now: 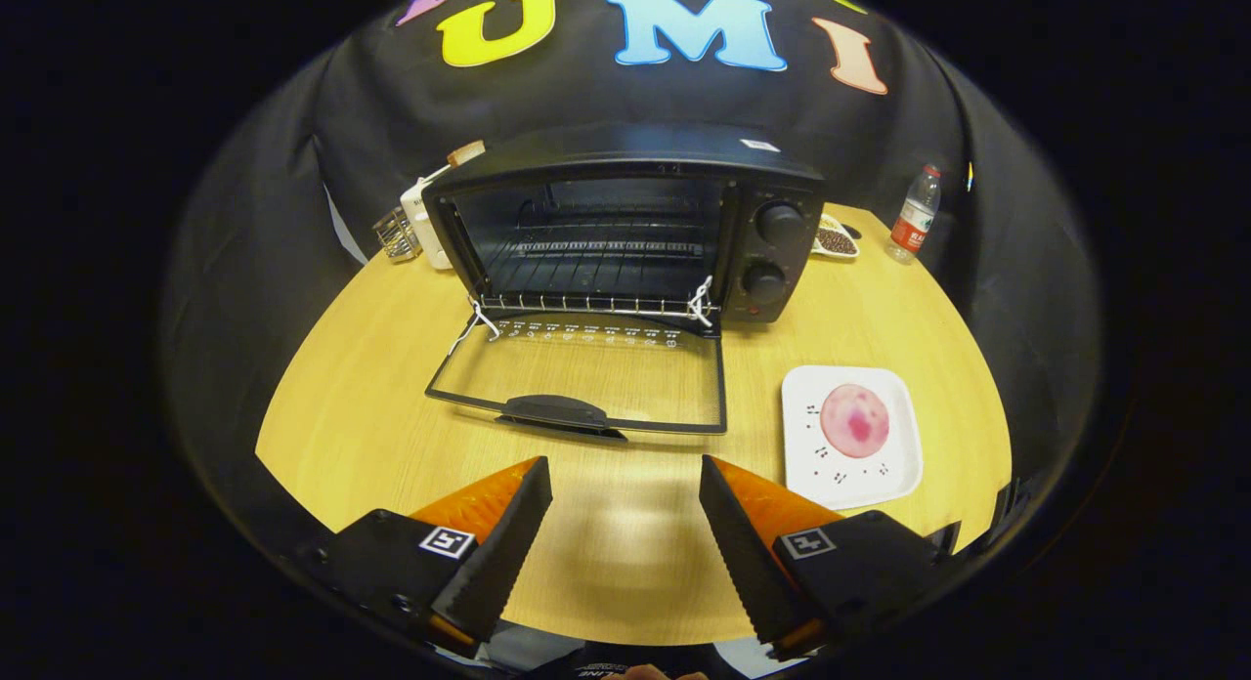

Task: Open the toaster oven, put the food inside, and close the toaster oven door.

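Note:
A black toaster oven (625,226) stands at the back of the round wooden table (391,367). Its glass door (586,372) is folded down flat onto the table, handle toward me, and the wire rack (596,260) inside is bare. A round pink piece of food (854,421) lies on a square white plate (899,470) to the right of the door, beyond my right finger. My gripper (625,475) is open, held above the table just short of the door handle, with nothing between its fingers.
A water bottle (915,216) stands at the back right. A small dish of dark bits (836,240) sits beside the oven's knobs. A white appliance (425,221) and a clear glass (396,235) stand left of the oven.

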Demonstrator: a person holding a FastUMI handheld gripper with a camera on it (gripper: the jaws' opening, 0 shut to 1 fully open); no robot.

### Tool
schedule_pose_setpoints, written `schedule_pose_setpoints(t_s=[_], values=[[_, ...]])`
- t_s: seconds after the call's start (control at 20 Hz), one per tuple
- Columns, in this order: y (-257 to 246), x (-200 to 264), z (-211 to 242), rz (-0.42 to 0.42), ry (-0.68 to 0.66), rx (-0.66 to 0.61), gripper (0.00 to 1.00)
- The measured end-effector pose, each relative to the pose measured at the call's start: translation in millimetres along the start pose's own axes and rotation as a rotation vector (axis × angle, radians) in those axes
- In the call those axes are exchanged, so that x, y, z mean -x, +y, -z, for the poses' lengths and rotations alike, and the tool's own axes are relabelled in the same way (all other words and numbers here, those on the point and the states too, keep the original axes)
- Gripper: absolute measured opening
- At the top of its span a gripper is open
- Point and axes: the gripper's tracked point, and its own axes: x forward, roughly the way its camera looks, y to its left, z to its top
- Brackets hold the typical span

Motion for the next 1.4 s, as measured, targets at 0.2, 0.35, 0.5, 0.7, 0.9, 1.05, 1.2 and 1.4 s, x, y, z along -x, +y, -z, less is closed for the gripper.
schedule_pose_setpoints(t_s=[0.2, 0.35, 0.5, 0.7, 0.9, 1.05, 1.2, 1.4], values=[[-42, 25, -9, 0.030, -0.059, 0.024, 0.97], [-72, 39, -16, 0.045, -0.080, 0.015, 0.97], [-99, 40, -11, 0.042, -0.045, 0.050, 0.98], [-140, 34, -10, 0.012, -0.006, 0.038, 0.98], [-189, 21, -13, -0.002, 0.021, 0.032, 0.98], [-217, 11, -9, -0.014, 0.052, -0.001, 0.97], [-238, 0, -3, -0.022, 0.089, -0.038, 0.97], [-256, -24, 12, -0.030, 0.165, -0.067, 0.97]])
